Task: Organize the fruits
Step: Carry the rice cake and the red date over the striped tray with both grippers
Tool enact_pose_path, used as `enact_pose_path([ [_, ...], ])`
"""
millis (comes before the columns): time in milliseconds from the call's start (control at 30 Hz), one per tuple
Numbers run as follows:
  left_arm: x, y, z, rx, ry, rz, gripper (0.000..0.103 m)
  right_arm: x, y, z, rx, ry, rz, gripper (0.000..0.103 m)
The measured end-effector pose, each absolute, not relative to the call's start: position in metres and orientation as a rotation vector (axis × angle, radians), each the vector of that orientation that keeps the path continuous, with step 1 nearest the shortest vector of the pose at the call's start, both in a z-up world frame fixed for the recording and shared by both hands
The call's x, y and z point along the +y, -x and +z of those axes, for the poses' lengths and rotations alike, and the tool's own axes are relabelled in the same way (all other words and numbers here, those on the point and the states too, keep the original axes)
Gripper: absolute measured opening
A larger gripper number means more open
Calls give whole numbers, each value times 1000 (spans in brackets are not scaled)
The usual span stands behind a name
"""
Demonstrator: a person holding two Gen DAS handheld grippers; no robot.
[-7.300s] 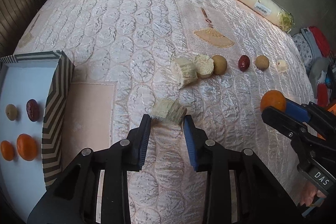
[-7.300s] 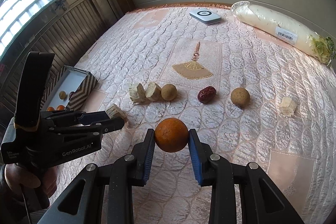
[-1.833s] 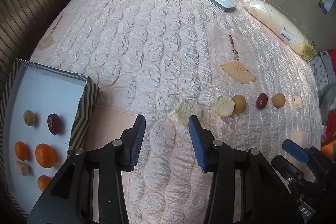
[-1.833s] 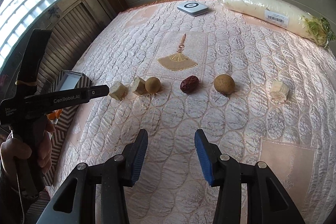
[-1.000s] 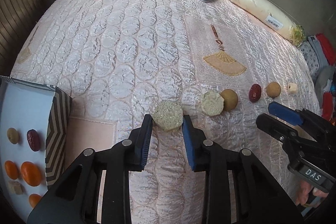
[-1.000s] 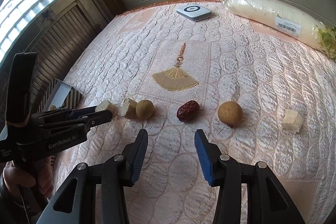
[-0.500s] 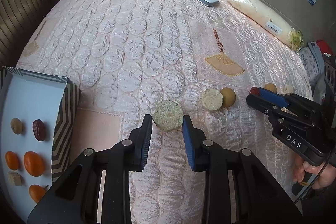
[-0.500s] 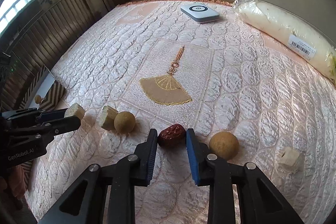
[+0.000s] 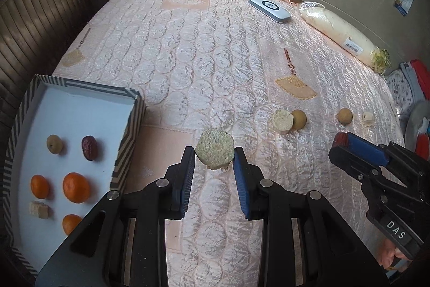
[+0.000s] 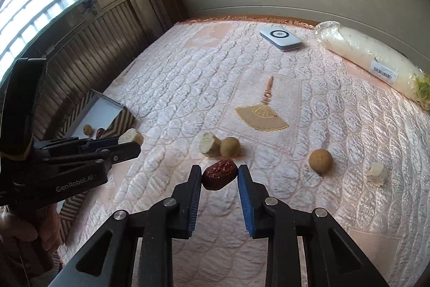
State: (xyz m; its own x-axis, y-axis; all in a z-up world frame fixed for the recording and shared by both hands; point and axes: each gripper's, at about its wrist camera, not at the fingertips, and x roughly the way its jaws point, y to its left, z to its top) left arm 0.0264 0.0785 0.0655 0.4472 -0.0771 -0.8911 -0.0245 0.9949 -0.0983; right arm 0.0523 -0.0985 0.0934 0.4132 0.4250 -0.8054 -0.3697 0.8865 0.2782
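Pale sugarcane chunk (image 9: 214, 152) sits clamped in your left gripper (image 9: 214, 160), lifted off the bed (image 9: 188, 58) for the striped tray (image 9: 126, 136); your right gripper (image 10: 219, 176) pinches a red date (image 10: 219, 174), likewise tray-bound.

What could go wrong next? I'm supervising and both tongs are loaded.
The red date is pinched only at its ends by the right tongs, so it could slip out over the quilt. The left tongs hold a crumbly sugarcane slice; squeezing may break it. The striped tray has a raised wall that it could clip.
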Motion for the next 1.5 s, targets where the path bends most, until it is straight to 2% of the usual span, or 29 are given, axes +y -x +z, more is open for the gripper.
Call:
enact_pose_path([
  [833,231,71,79,1065,219,285,28,79,-9,116,997,117,829,27],
  [1500,281,118,45,1138,327,409,28,184,-18,86,1041,215,981,27],
])
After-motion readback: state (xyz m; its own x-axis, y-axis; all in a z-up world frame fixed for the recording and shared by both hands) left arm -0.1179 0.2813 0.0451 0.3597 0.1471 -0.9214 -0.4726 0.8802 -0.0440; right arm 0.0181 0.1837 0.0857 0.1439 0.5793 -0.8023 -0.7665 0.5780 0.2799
